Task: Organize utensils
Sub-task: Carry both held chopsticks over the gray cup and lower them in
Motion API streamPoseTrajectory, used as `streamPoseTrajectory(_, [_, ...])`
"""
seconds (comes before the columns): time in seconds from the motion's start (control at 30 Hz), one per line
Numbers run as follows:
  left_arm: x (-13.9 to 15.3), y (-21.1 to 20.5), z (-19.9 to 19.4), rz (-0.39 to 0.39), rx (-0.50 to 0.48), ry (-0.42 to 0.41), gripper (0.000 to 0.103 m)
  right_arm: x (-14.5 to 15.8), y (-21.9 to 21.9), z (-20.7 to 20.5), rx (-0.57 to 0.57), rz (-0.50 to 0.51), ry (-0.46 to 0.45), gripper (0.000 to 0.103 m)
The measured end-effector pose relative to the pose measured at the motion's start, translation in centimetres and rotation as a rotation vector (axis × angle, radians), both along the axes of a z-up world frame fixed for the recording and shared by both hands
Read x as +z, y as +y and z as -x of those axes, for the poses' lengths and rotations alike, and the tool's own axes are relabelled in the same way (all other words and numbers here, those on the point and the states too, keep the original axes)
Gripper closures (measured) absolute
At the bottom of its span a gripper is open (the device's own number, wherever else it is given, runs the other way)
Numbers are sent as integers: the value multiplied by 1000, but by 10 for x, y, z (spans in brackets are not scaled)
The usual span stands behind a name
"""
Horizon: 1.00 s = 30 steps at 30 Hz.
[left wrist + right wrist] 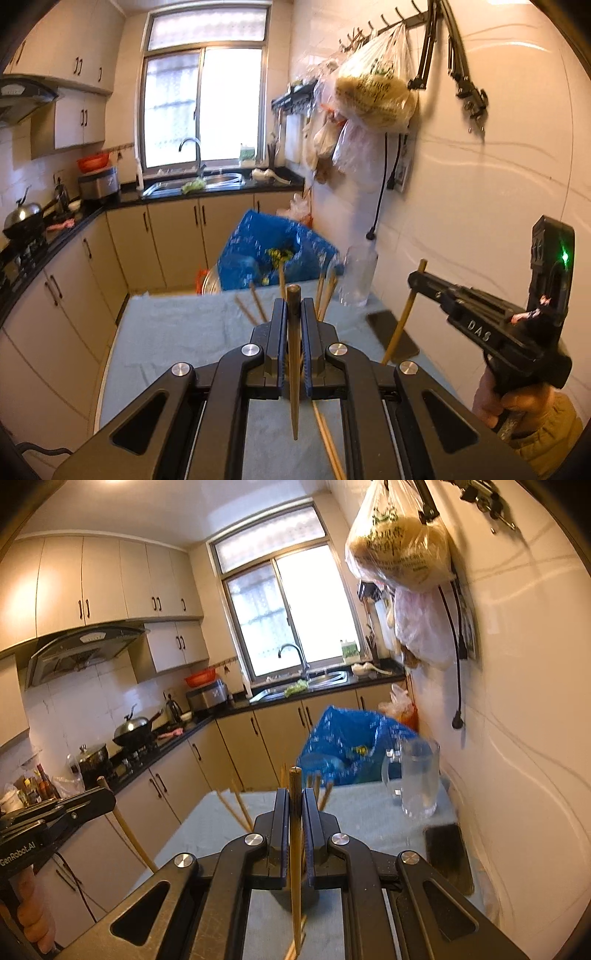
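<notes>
Two grippers, left gripper [294, 306] and right gripper [295, 797], each clamped on one upright chopstick [293, 362] [295, 849] above the cloth-covered table [177, 332]

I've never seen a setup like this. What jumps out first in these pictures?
Each of the two black tongs is shut on one upright wooden chopstick: the left tongs hold one chopstick, the right tongs another. Behind them, more chopsticks lie on the cloth-covered table, before a crumpled blue bag and a clear glass mug.
</notes>
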<state>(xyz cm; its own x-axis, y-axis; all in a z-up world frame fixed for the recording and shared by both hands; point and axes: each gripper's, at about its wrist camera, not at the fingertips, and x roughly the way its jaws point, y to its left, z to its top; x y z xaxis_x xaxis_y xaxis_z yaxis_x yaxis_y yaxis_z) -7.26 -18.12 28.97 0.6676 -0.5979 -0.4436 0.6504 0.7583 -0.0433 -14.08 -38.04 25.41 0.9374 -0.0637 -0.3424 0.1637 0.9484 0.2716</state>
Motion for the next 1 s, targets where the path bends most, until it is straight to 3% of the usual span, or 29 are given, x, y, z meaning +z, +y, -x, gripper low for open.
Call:
streamPoseTrajectory(0.2, [24, -19, -28, 71, 35, -40, 96, 23, -11, -22, -22, -30, -81, 96])
streamPoseTrajectory(0.4, [12, -37, -65, 130, 78, 14, 96, 22, -20, -50, -80, -54, -129, 96])
streamPoseTrajectory(0.7, [-37, -63, -100, 56, 111, 96, 96, -29, -28, -87, -84, -97, 0, 96])
streamPoseTrajectory(1.0, [-69, -67, -98, -16, 115, 122, 96, -64, -23, -100, -57, -124, 93, 96])
